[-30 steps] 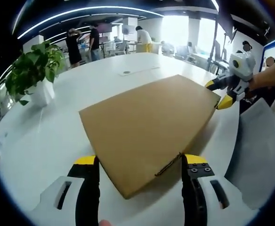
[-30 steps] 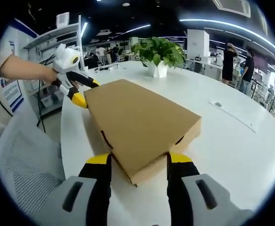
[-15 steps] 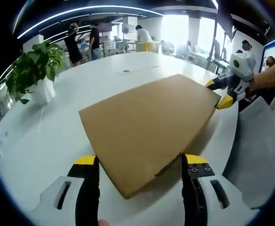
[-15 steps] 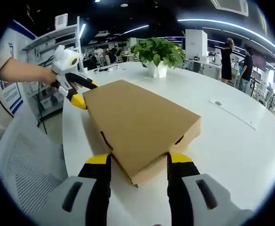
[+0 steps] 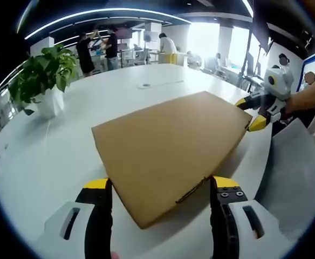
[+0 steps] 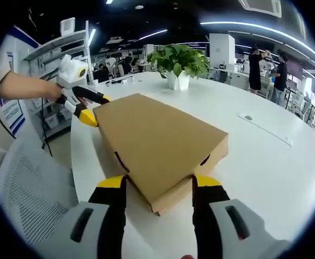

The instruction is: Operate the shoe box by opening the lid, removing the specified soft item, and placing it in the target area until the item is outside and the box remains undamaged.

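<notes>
A flat brown cardboard shoe box [image 5: 168, 145] lies with its lid down on the white table [image 5: 49, 151]. In the left gripper view, my left gripper [image 5: 161, 184] is open, its yellow-tipped jaws standing either side of the box's near corner. At the far corner, my right gripper [image 5: 250, 112] straddles the edge, held by a hand. In the right gripper view the box [image 6: 157, 141] points a corner between the open jaws of my right gripper [image 6: 158, 182]. My left gripper [image 6: 93, 109] sits at the opposite corner. The box's contents are hidden.
A potted green plant [image 5: 39, 75] [image 6: 180, 59] stands on the table [image 6: 265, 162] beyond the box. A grey mesh chair [image 5: 292, 167] [image 6: 28, 183] sits at the table edge beside the person. Shelving [image 6: 55, 51] and several people stand in the background.
Both views have shifted slightly. The box lies in the same place with its lid down, and both grippers keep their places at its corners.
</notes>
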The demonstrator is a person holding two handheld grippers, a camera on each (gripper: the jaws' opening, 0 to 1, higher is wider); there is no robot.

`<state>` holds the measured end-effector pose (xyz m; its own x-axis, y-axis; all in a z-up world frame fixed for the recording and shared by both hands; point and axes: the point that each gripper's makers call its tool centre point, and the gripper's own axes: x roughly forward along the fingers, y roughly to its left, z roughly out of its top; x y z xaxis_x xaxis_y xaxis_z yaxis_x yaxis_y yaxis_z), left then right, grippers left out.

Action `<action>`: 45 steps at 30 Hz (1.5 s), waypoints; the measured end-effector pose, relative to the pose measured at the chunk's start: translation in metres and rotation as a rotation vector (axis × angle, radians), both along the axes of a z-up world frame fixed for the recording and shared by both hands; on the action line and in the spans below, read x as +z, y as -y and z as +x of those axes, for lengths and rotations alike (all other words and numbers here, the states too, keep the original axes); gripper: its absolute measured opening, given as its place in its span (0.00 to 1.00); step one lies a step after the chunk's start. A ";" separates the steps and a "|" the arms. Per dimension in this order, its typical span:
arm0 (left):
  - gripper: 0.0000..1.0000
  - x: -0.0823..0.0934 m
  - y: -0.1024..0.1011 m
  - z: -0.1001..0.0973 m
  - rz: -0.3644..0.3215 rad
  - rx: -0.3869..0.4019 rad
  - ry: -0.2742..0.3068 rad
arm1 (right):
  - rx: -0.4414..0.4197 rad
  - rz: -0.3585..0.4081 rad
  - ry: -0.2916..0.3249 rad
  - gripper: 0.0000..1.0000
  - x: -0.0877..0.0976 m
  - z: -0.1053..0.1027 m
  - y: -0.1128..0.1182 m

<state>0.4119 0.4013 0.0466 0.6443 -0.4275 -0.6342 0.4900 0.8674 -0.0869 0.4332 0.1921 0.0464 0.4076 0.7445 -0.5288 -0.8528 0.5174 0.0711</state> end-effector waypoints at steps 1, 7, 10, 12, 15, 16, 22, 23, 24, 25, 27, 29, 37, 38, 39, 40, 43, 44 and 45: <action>0.75 0.001 0.000 0.000 -0.005 0.000 0.001 | -0.004 0.007 -0.003 0.45 0.001 0.000 0.000; 0.79 0.009 0.002 -0.002 -0.013 -0.023 0.005 | -0.020 0.040 -0.004 0.46 0.011 -0.001 -0.001; 0.82 0.015 0.003 -0.002 -0.036 -0.028 0.010 | -0.018 0.048 0.005 0.46 0.017 -0.001 -0.001; 0.82 0.017 0.003 -0.002 -0.038 -0.028 0.015 | -0.015 0.046 0.013 0.47 0.019 -0.001 -0.001; 0.83 0.021 0.003 -0.002 -0.039 -0.030 0.020 | -0.018 0.051 0.017 0.47 0.024 -0.001 -0.002; 0.83 0.023 0.004 -0.002 -0.043 -0.029 0.024 | -0.019 0.053 0.019 0.48 0.025 -0.001 -0.002; 0.86 0.037 0.004 0.000 -0.094 -0.018 0.043 | -0.011 0.068 0.030 0.51 0.037 -0.001 -0.004; 0.86 0.040 0.005 0.000 -0.098 -0.019 0.050 | -0.008 0.070 0.035 0.52 0.039 -0.001 -0.004; 0.86 0.042 0.004 0.001 -0.100 -0.017 0.054 | -0.007 0.073 0.040 0.52 0.041 -0.001 -0.004; 0.86 0.044 0.004 0.002 -0.101 -0.016 0.059 | -0.007 0.079 0.043 0.53 0.044 0.000 -0.005; 0.86 0.048 0.005 0.004 -0.097 -0.017 0.068 | -0.009 0.090 0.046 0.54 0.049 0.001 -0.006; 0.86 0.050 0.005 0.005 -0.094 -0.018 0.074 | -0.012 0.092 0.052 0.53 0.052 0.003 -0.006; 0.83 0.065 0.000 0.015 -0.095 0.001 0.123 | -0.018 0.109 0.087 0.54 0.069 0.012 -0.007; 0.81 0.068 -0.002 0.017 -0.101 0.009 0.129 | -0.017 0.106 0.098 0.54 0.071 0.014 -0.008; 0.80 0.069 -0.003 0.019 -0.100 0.011 0.134 | -0.017 0.106 0.103 0.54 0.072 0.015 -0.008; 0.79 0.070 -0.003 0.020 -0.099 0.013 0.138 | -0.019 0.110 0.105 0.54 0.075 0.017 -0.008; 0.77 0.075 -0.004 0.025 -0.092 0.015 0.152 | -0.025 0.115 0.115 0.54 0.079 0.023 -0.008; 0.76 0.075 -0.004 0.026 -0.090 0.016 0.156 | -0.026 0.115 0.119 0.54 0.079 0.024 -0.009; 0.75 0.076 -0.005 0.028 -0.087 0.018 0.158 | -0.025 0.110 0.127 0.54 0.080 0.025 -0.009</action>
<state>0.4396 0.4067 0.1229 0.7414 -0.4633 -0.4855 0.4875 0.8690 -0.0847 0.4585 0.2008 0.1263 0.4850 0.7838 -0.3879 -0.8454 0.5337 0.0213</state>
